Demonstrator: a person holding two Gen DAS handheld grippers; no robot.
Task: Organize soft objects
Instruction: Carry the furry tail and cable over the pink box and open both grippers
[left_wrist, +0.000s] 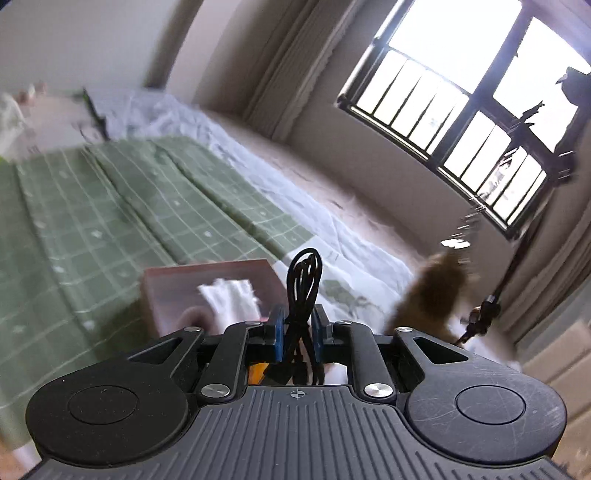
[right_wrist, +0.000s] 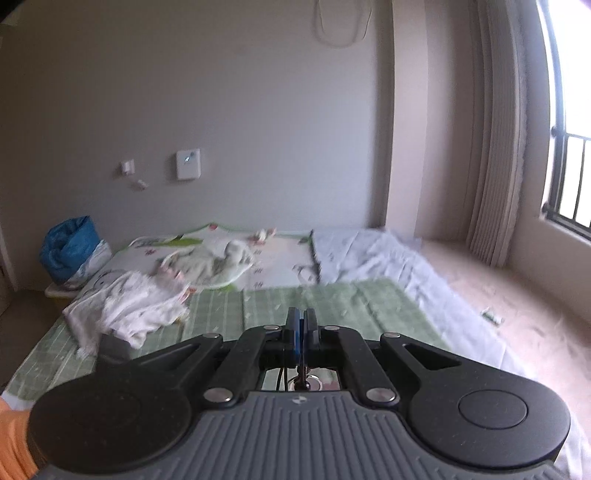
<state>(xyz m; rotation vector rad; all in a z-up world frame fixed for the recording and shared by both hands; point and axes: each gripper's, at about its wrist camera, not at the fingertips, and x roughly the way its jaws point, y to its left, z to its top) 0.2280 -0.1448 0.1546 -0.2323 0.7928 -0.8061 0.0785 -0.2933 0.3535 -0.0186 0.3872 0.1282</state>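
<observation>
No brand, label or legible writing showed anywhere in either view. The left gripper (left_wrist: 298, 326) had its blue pads (left_wrist: 276, 332) drawn in against a bundled black cable (left_wrist: 303, 291), whose loop stood up above the fingertips while its lower strands trailed back between the jaws toward the camera. Just beyond that gripper sat a brownish box (left_wrist: 210, 280) with a crumpled white cloth (left_wrist: 231, 299) in it, and off to the right a blurred brown furry object (left_wrist: 430, 295) rested on the pale bedding; what it was could not be told. The green checked sheet (left_wrist: 122, 206) stretched away to the left of the box. The right gripper (right_wrist: 300, 334) had its jaws pressed together with almost no gap, and a thin dark strand ran back from between them; whether it was actually pinched there could not be told. Well ahead and to its left, a rumpled heap of white garments (right_wrist: 129, 308) lay on the green sheet, and farther back a second pale cloth (right_wrist: 218, 264) with a green edge lay on a patterned mat (right_wrist: 280, 266). A blue bag (right_wrist: 68, 245) stood beside the bed near the wall.
</observation>
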